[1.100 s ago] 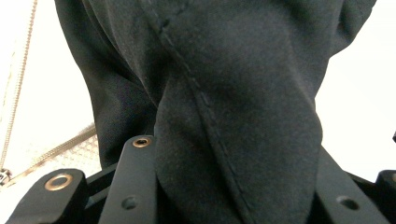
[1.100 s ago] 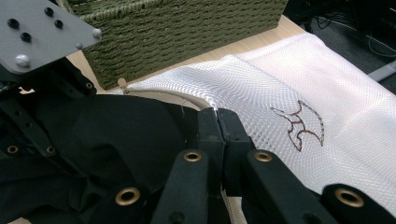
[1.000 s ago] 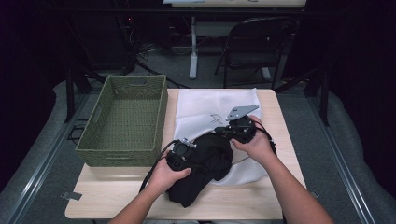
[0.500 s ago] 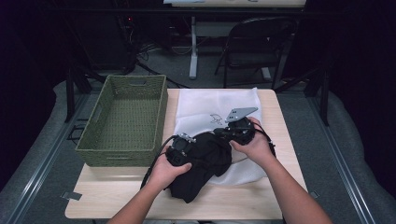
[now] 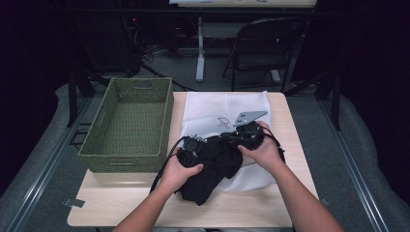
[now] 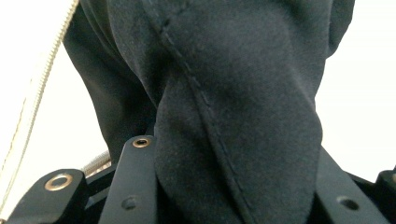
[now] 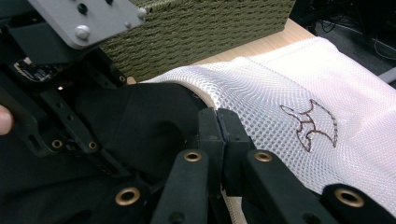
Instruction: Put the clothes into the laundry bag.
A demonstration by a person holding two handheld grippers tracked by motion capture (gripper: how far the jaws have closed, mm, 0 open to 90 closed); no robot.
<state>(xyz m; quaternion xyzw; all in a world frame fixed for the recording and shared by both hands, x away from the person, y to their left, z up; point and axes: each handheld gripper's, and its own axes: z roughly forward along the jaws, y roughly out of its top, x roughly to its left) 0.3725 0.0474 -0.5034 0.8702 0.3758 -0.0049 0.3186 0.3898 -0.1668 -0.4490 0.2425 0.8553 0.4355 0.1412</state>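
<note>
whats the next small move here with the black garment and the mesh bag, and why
Probably push the black garment further into the white mesh bag. The left gripper is clamped on a fold of it, while the right gripper pinches the bag's edge beside the cloth. Much of the garment seems to lie outside the bag, toward the table's near edge, so feeding it in seems the sensible step.

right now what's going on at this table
A person is working a black garment into a white mesh bag on the table. The left claw is clamped on a fold of the black cloth. The right claw is shut on the bag's edge at its opening. A green woven basket sits to the left.
</note>
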